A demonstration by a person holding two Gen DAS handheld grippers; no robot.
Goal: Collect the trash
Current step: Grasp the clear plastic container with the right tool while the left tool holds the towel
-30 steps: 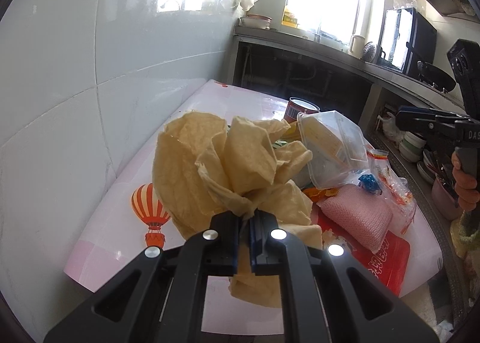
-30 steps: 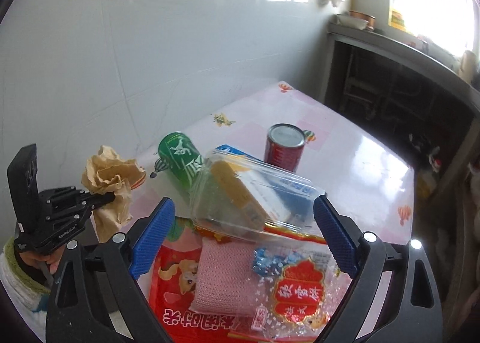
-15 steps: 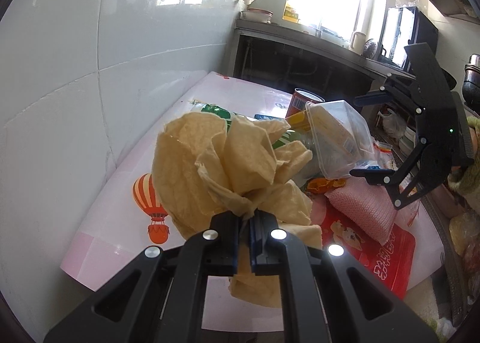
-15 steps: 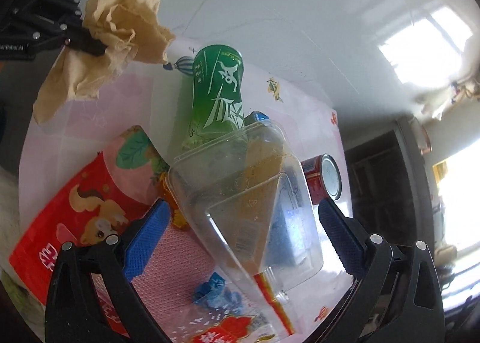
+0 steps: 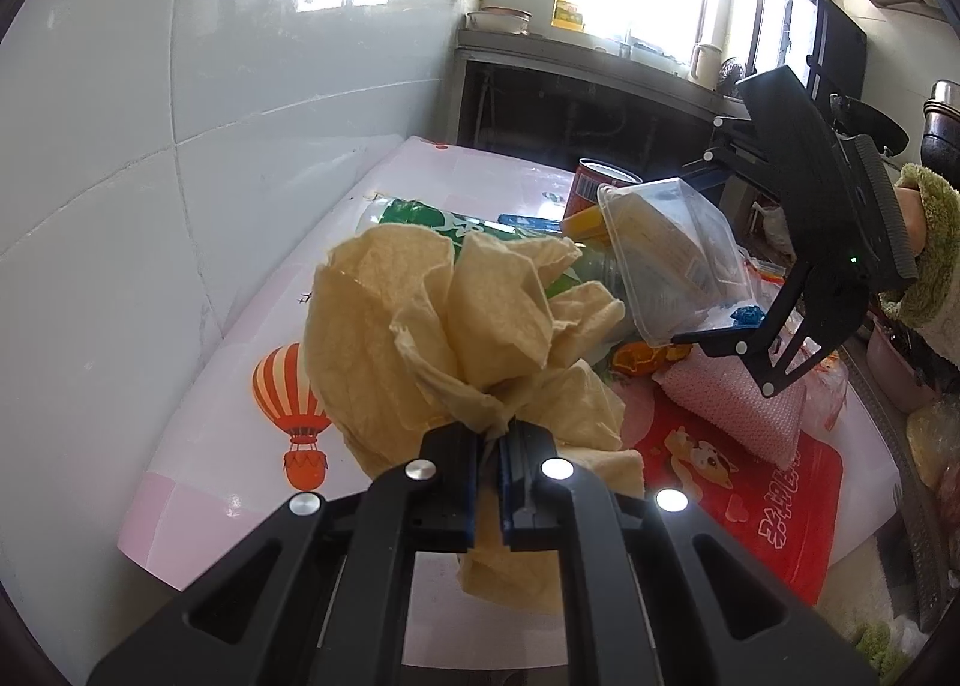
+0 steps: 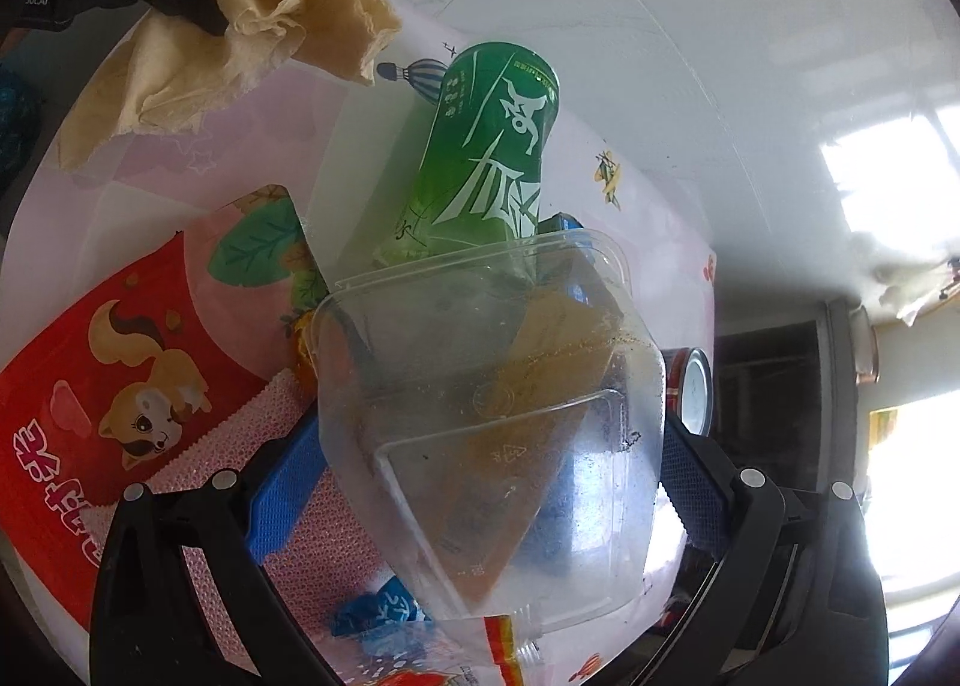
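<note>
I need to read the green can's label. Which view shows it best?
The right wrist view: the green can lies with its printed side facing the camera. In the left wrist view the crumpled paper hides most of it.

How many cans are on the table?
2. A green can lies behind the clear box; a red can stands farther back beside it. The pile may hide more.

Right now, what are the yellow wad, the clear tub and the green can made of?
Wad: looks like soft matte paper, creased, with ragged edges. Tub: thin glossy clear plastic; you see through it, and a recycling mark is moulded in. Can: probably metal, with a shiny printed skin.
</note>
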